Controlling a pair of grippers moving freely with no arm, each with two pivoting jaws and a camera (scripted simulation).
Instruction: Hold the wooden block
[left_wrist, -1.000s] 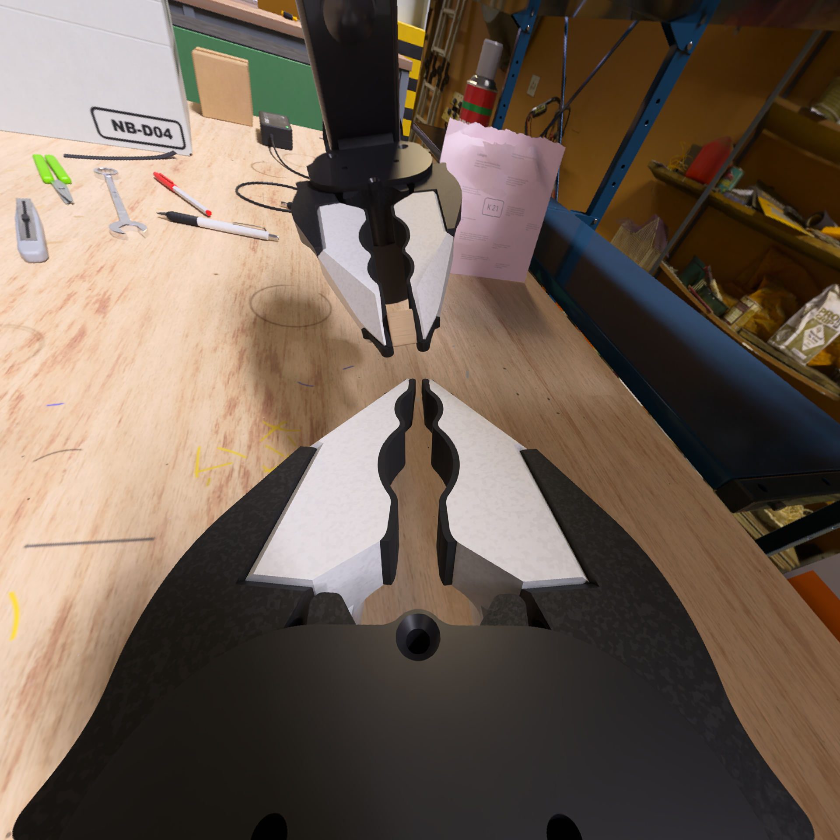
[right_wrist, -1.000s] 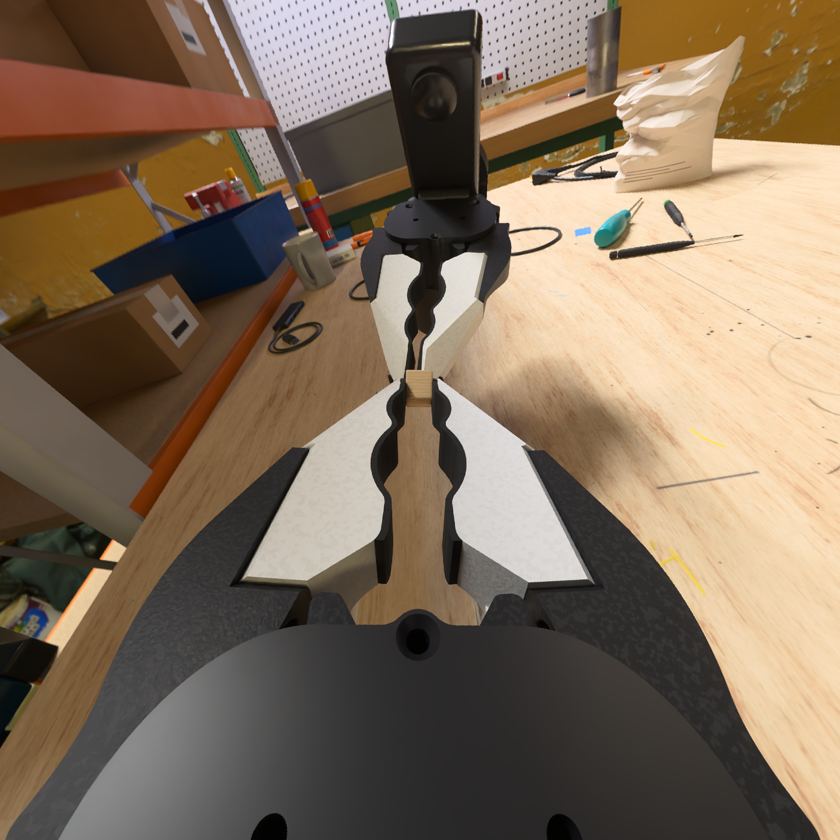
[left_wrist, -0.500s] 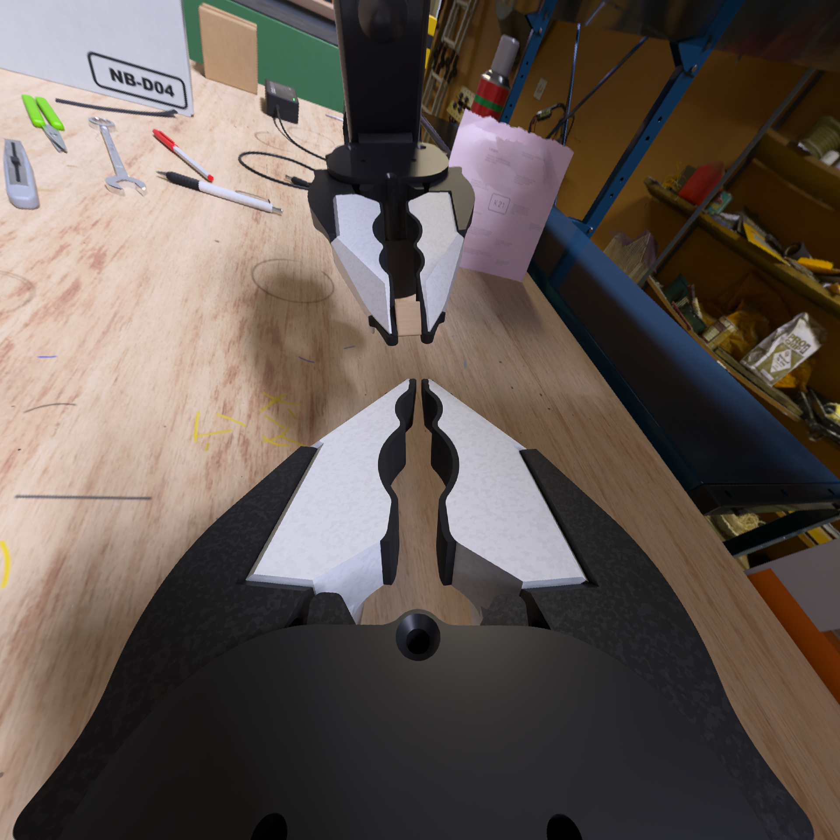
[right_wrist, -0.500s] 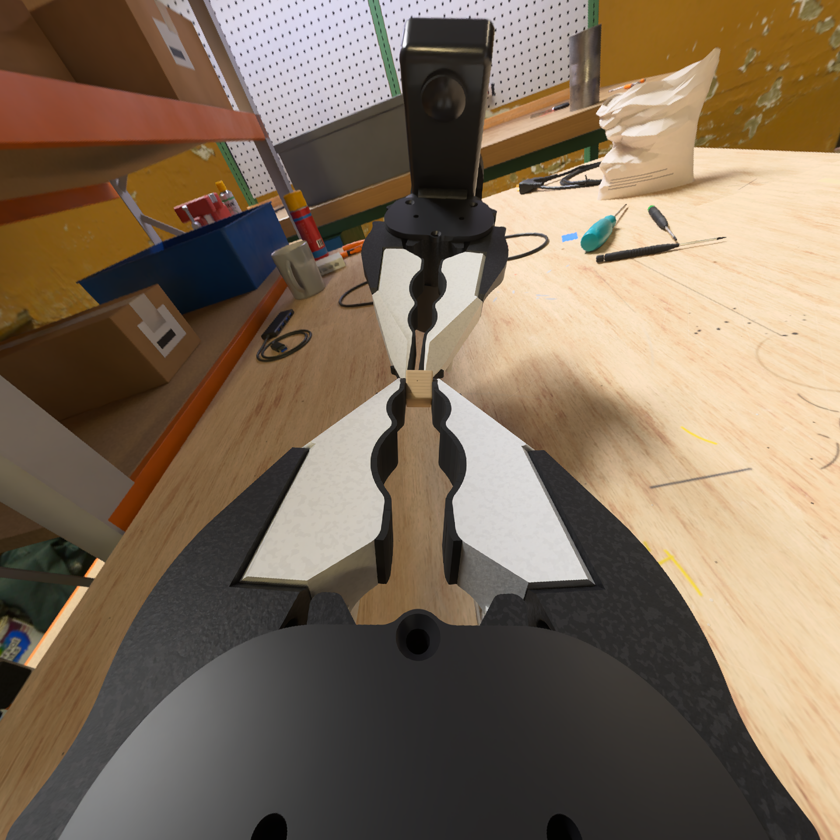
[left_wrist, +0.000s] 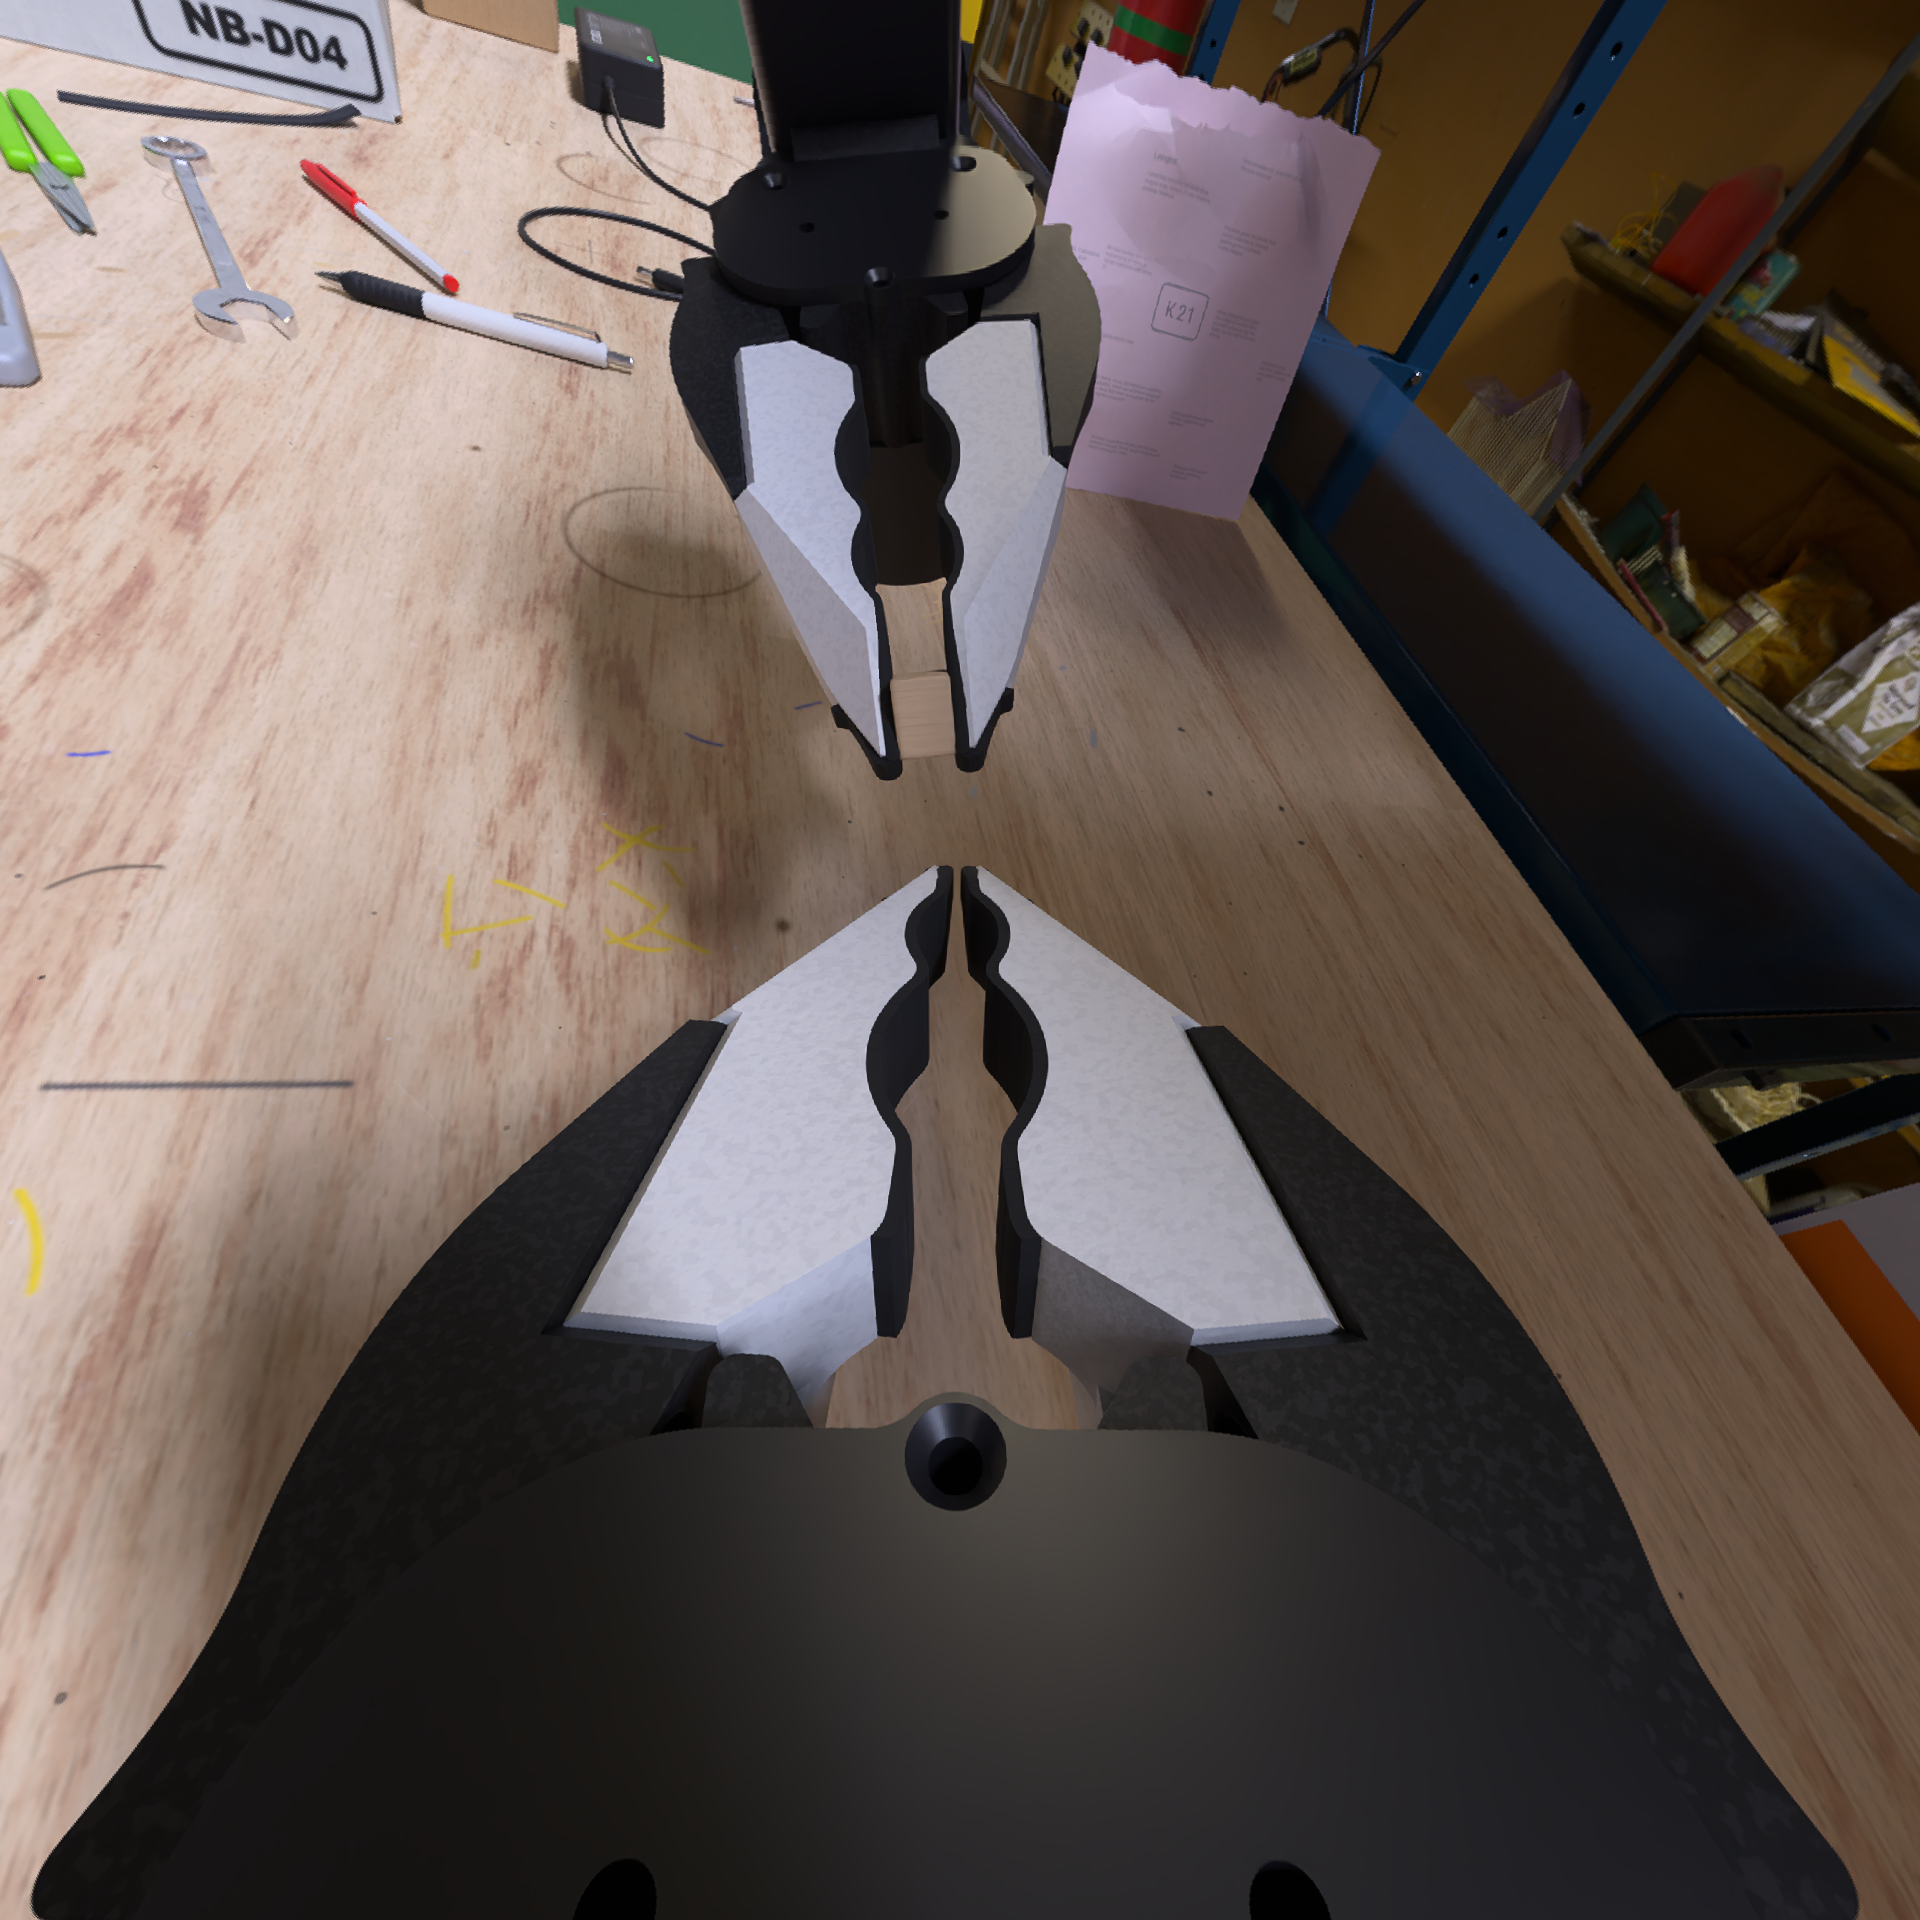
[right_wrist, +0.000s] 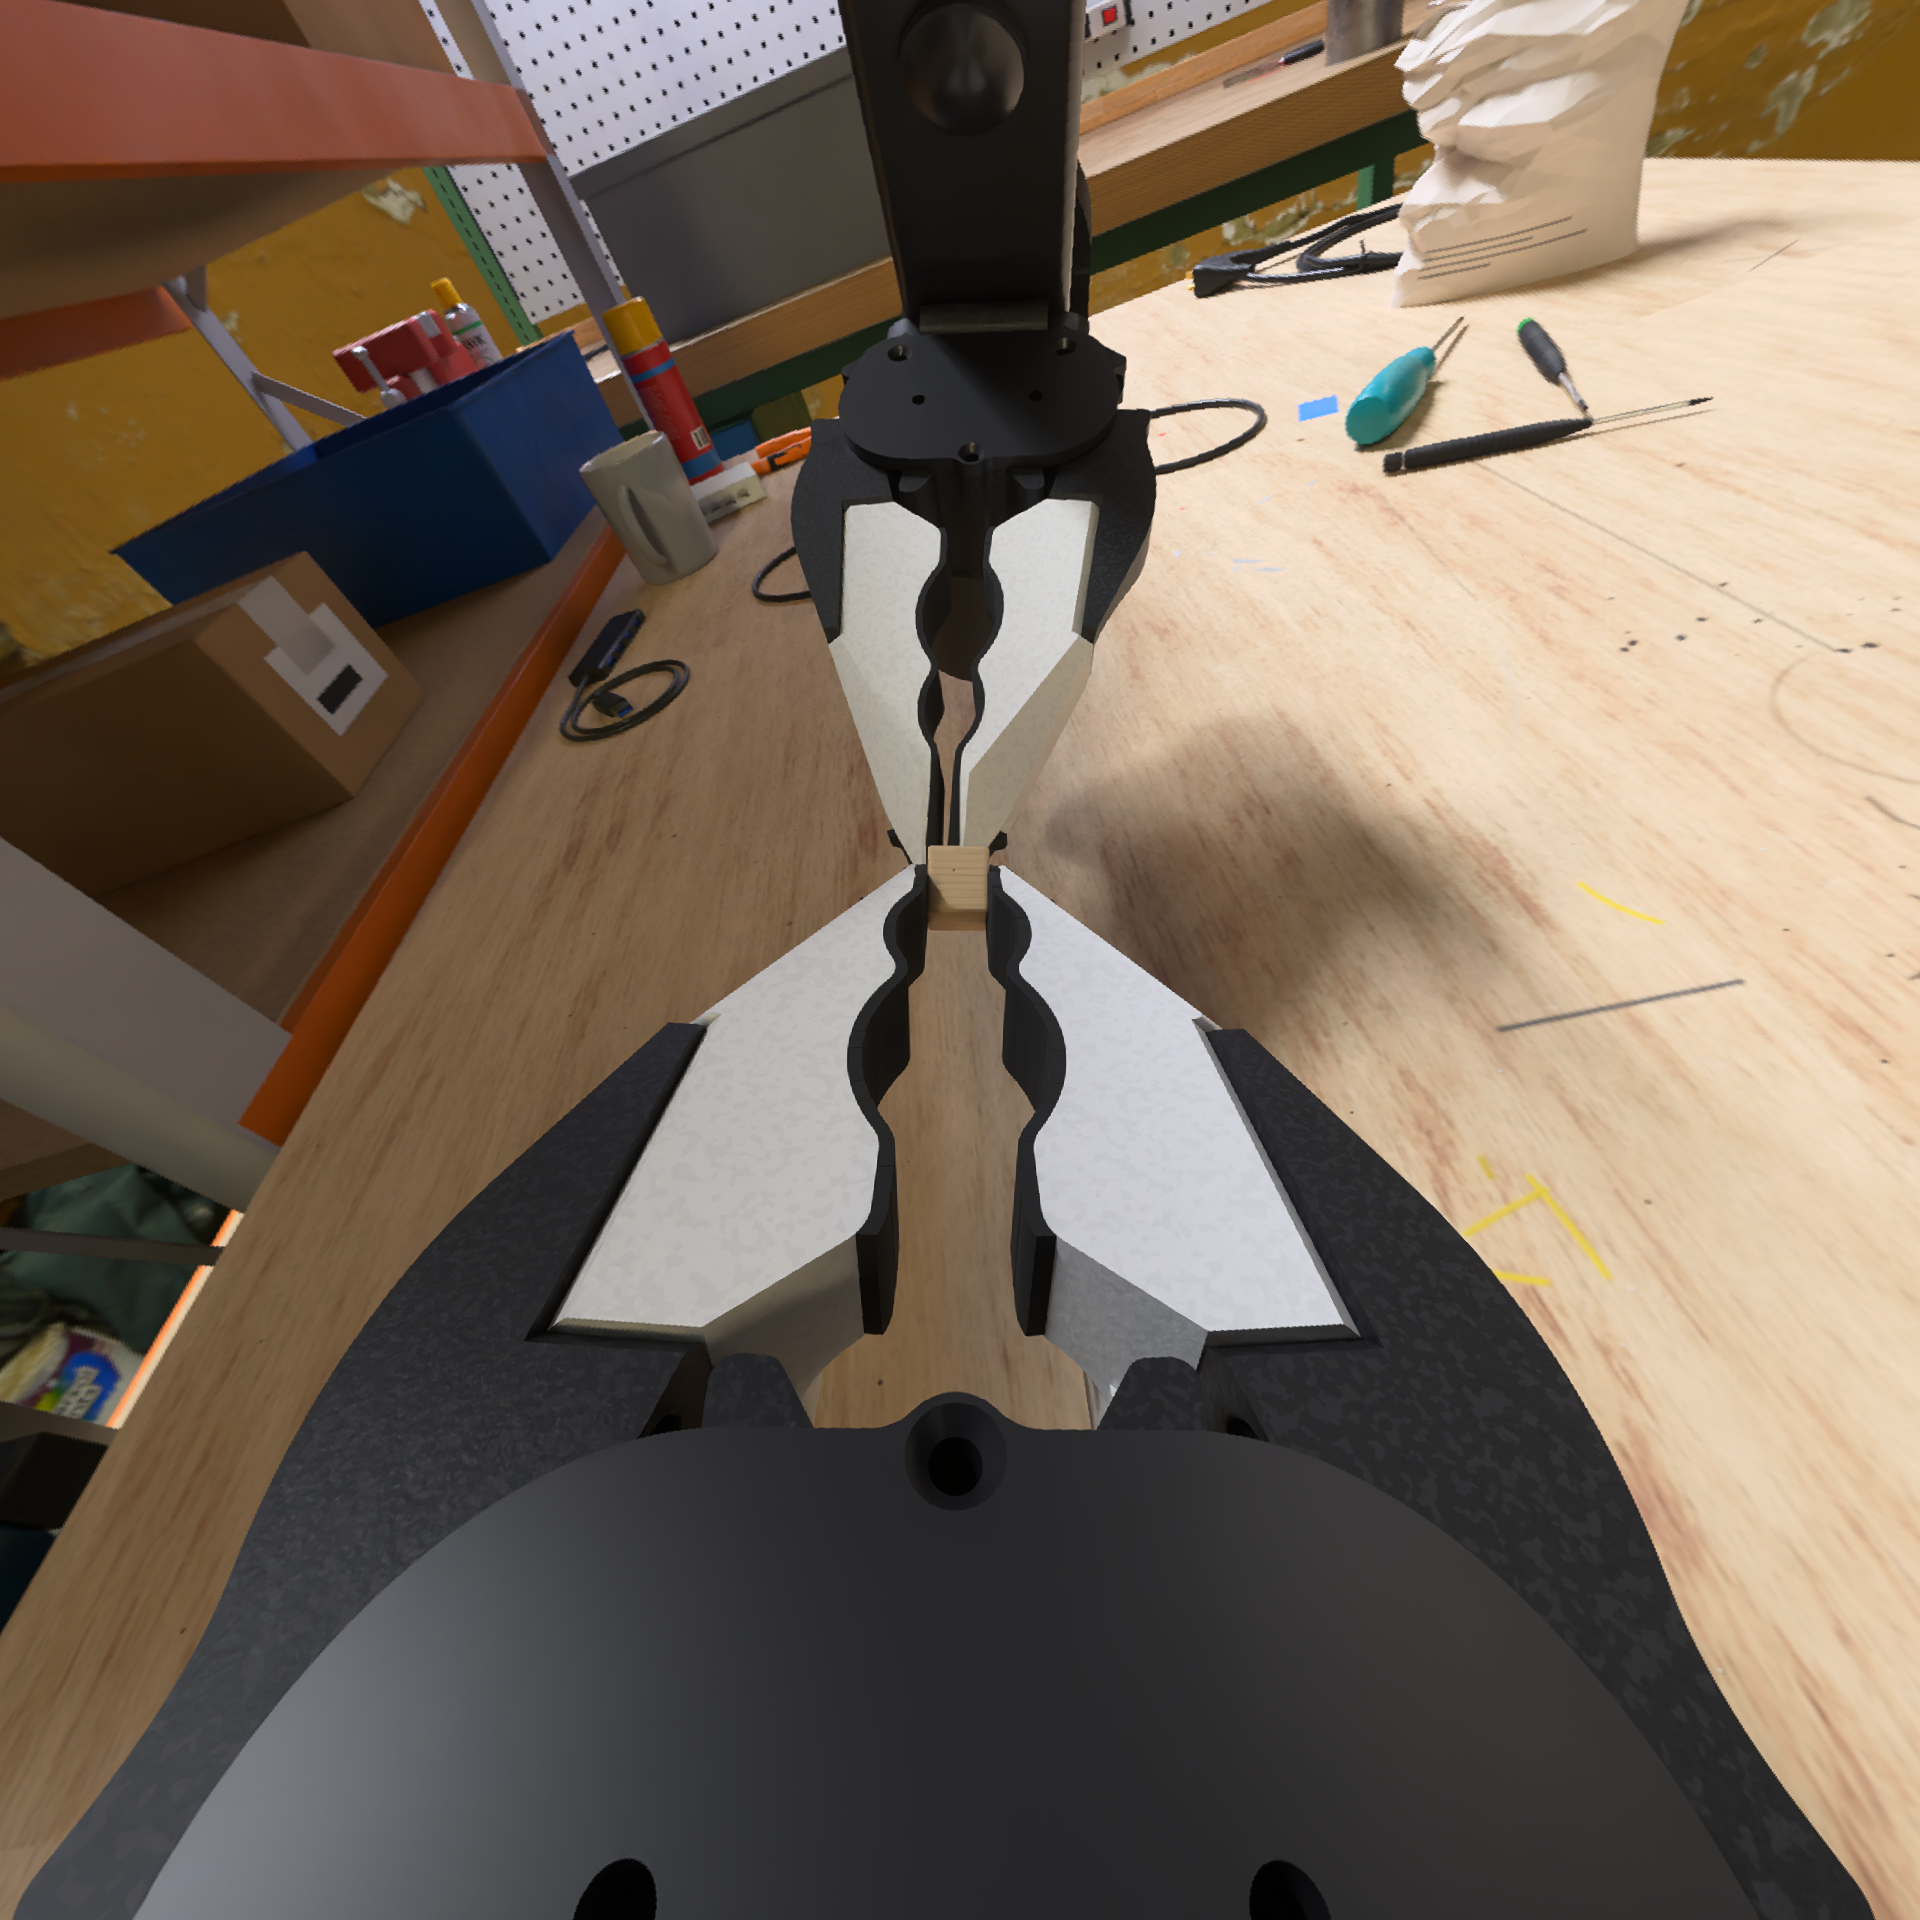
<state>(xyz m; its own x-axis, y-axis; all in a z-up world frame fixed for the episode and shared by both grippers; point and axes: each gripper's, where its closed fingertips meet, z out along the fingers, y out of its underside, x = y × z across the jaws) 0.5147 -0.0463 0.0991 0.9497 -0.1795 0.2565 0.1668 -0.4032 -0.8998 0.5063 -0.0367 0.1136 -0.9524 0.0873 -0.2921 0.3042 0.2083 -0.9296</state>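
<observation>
The small wooden block (right_wrist: 956, 881) is clamped between the fingertips of my right gripper (right_wrist: 956, 885), which holds it above the plywood bench. In the left wrist view the same block (left_wrist: 923, 717) sits between the right gripper's (left_wrist: 928, 756) tips. My left gripper (left_wrist: 954, 875) is shut and empty. It points tip to tip at the right gripper with a short gap between them. In the right wrist view the left gripper's (right_wrist: 948, 836) closed tips hang just behind the block.
A wrench (left_wrist: 218, 249), a red pen (left_wrist: 379, 227), a black-and-white pen (left_wrist: 468, 317) and a pink paper sheet (left_wrist: 1195, 281) lie beyond the grippers. A mug (right_wrist: 649, 509), a coiled cable (right_wrist: 623, 701) and a teal screwdriver (right_wrist: 1392, 395) are on the bench. The bench edge borders shelving.
Each gripper looks slightly larger in the other's view, so they have drawn a little closer. Both views have tilted. The right gripper still grips the block; the left stays shut.
</observation>
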